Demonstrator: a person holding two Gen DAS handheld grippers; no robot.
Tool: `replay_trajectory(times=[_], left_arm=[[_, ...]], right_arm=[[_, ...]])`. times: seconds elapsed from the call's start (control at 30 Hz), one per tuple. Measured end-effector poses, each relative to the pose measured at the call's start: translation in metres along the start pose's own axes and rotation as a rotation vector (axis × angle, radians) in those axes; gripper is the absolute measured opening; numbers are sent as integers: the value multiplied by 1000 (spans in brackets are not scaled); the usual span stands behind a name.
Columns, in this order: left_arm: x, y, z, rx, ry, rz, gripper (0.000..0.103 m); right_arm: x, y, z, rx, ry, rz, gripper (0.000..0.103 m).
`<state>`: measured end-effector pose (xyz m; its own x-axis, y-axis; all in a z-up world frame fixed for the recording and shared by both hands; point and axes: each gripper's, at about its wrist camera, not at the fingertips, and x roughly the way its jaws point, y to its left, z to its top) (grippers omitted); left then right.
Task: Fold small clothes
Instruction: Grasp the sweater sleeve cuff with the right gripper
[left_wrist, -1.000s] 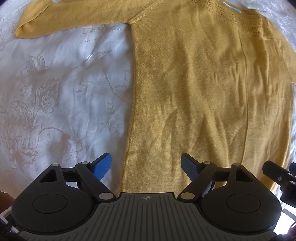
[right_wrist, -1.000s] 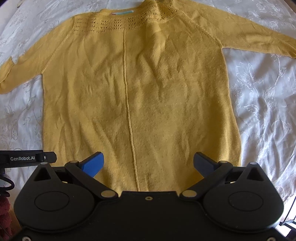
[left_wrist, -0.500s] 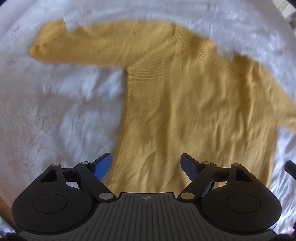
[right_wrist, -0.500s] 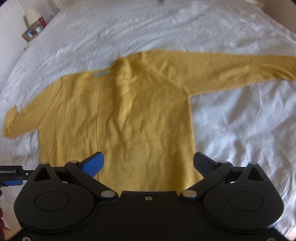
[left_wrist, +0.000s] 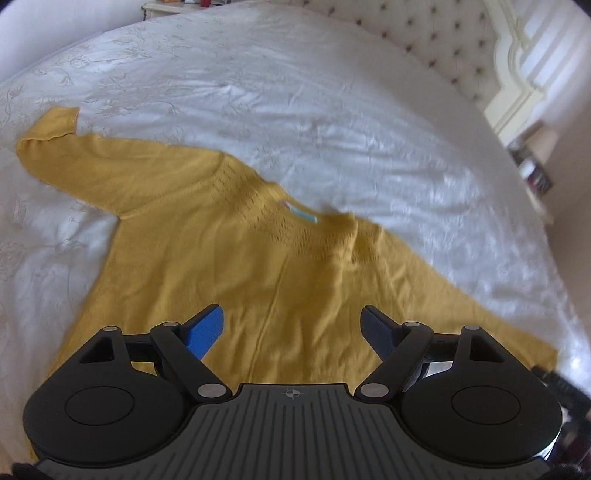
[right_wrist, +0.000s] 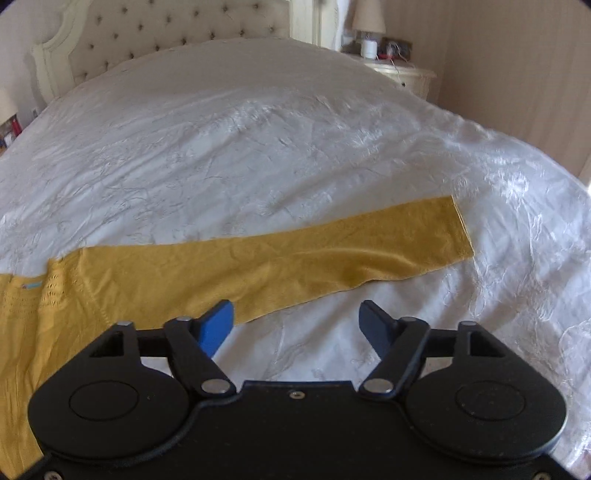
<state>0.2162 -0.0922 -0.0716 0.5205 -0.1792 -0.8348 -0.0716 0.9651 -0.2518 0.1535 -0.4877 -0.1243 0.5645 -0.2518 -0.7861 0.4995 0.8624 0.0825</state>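
A mustard-yellow knit sweater (left_wrist: 229, 258) lies flat, face up, on a white bed, both sleeves spread out sideways. Its left sleeve (left_wrist: 85, 162) reaches to the far left, cuff slightly turned up. My left gripper (left_wrist: 291, 325) is open and empty, above the sweater's lower body. In the right wrist view the sweater's right sleeve (right_wrist: 332, 251) stretches to the right, cuff (right_wrist: 460, 230) flat. My right gripper (right_wrist: 295, 321) is open and empty, over the bedcover just below that sleeve.
The white embroidered bedcover (left_wrist: 314, 110) spreads all around the sweater. A tufted cream headboard (right_wrist: 166, 26) stands at the far end. A nightstand with a lamp (right_wrist: 373, 33) is at the far right, and shelves (left_wrist: 532, 170) by the bed's side.
Both grippers have lifted and tilted up from the sweater's hem. The left view now takes in the whole sweater; the right gripper has swung right toward the right sleeve. Both stay open.
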Motion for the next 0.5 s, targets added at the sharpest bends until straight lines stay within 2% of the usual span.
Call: replay_trajectory(times=[0.13,0.27,0.4,0.5], left_arm=[[6,-29,-13,110,51,103,81],[7,-44,-26,192,63,139,81],[7,-47,-32,224,83,169,80],[6,-42,-34,228,96,185,78]], right_arm=[[19,-61,24,119,-9,-60,75],[38,-103,42,123,-21,-146,77],[68,-135,52,142,29,-159,77],[82,-146,52,178,67,-130,62]])
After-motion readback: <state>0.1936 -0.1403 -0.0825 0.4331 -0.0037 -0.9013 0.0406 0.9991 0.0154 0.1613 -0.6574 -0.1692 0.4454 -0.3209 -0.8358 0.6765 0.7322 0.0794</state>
